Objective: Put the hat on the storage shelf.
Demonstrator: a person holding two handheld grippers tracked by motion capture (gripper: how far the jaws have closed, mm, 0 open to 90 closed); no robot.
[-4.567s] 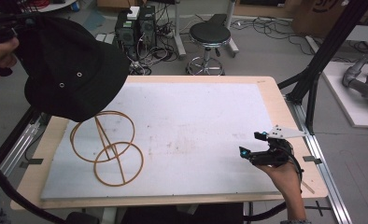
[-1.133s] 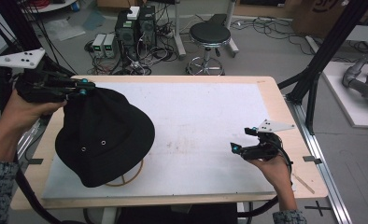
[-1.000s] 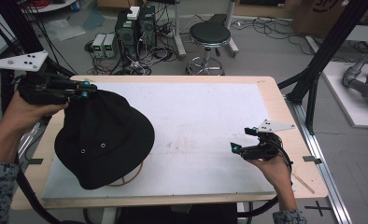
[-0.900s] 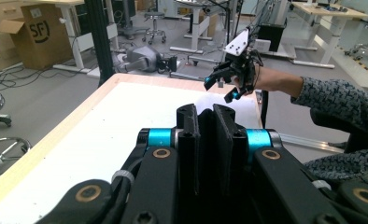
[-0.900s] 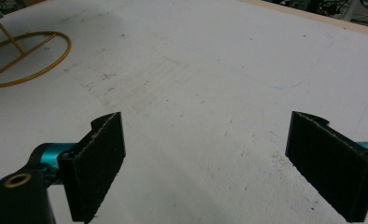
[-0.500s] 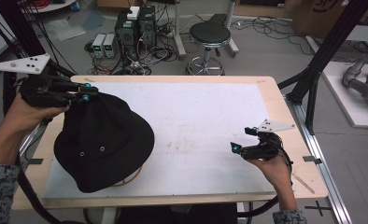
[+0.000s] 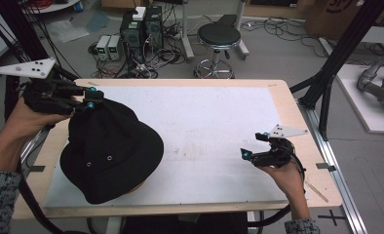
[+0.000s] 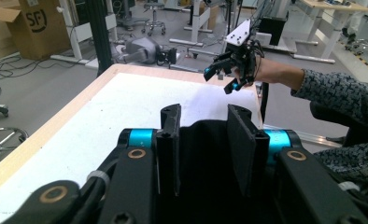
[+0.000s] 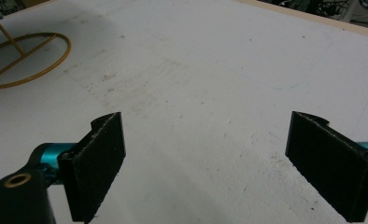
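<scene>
Here we log the left gripper first: its jaws have just been opening, and in the left gripper view the black hat lies between the pads with a gap on either side, so we read it as released, no longer pinching the cloth. It hangs at the hat's far left edge, at the back of the crown. We judge the hold was there so the hat could be lowered crown-up and let go without dragging the brim.

The hat sits on the left half of the bench, crown raised and brim spread round it, its near edge close to the front of the white mat. It covers a gold wire stand, whose base ring shows on the mat in the right gripper view and peeks out under the brim in the high view. We take it that the stand keeps the crown in shape, which is why the hat rides high, not flat. Whether the crown is centred on the stand's top we cannot tell.

The right gripper idles near the bench's right front, jaws spread wide over bare mat with nothing between them, well apart from the hat.

There are no containers on the bench.
</scene>
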